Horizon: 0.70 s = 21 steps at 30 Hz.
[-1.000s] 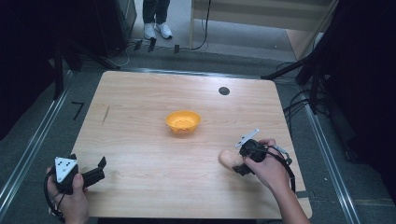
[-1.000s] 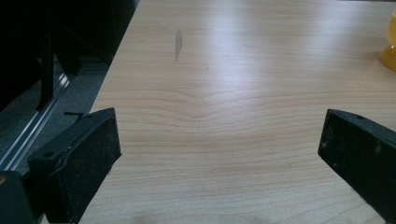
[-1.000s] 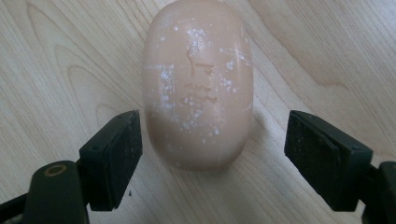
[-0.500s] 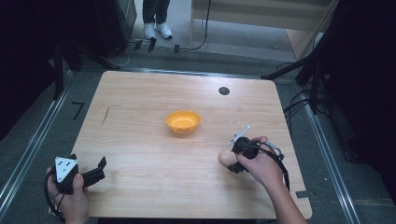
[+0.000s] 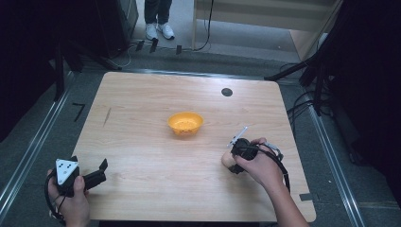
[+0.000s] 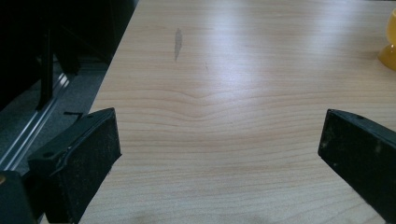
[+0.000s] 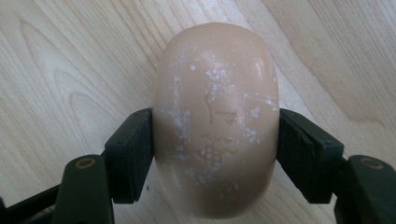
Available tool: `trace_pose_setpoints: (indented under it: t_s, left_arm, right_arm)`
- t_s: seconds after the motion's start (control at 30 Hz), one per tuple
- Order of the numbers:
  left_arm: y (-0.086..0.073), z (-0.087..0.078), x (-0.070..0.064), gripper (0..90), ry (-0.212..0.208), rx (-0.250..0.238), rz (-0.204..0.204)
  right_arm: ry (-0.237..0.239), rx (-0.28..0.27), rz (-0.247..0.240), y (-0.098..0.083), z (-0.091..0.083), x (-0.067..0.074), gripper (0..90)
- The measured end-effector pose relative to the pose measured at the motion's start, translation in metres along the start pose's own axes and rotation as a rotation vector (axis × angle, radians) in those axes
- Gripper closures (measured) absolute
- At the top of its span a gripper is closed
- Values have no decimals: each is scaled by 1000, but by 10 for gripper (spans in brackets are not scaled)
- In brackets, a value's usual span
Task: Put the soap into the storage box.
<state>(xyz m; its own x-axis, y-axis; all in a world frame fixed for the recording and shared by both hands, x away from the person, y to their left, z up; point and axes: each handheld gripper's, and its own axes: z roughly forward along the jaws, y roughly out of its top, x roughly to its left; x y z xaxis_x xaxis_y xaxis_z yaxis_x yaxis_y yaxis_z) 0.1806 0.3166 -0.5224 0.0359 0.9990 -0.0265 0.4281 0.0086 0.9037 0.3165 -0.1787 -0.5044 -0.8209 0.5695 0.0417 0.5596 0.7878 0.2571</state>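
A tan oval bar (image 7: 215, 116), like a soap bar with white flecks, lies on the wooden table (image 5: 142, 142) at the front right. My right gripper (image 7: 215, 144) has just been closing its jaws, and both pads now press on the bar's sides. From above, the right gripper (image 5: 234, 163) sits under the person's right hand with the bar (image 5: 227, 161) at its left. An orange bowl (image 5: 185, 123) stands at mid-table. My left gripper (image 5: 90, 165) rests at the front left corner, open, with bare wood between its jaws (image 6: 219, 149). The bowl's edge (image 6: 388, 51) shows far right.
A black round cap (image 5: 227, 92) is set in the table near the far edge. A dark streak (image 5: 107, 116) marks the wood at the left. Metal rails run along both sides of the table. A person in white shoes (image 5: 158, 30) stands beyond the far edge.
The right hand has shifted slightly left toward the tan bar, and its jaws have closed on it. The left hand and the bowl have not moved.
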Motion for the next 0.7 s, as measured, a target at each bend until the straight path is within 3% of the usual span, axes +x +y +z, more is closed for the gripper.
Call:
trace_pose_setpoints:
  t_s: [0.7]
  left_arm:
    - [0,0,0,0,-3,0,4]
  right_arm:
    - [-15,33,-29,5,6,1,329]
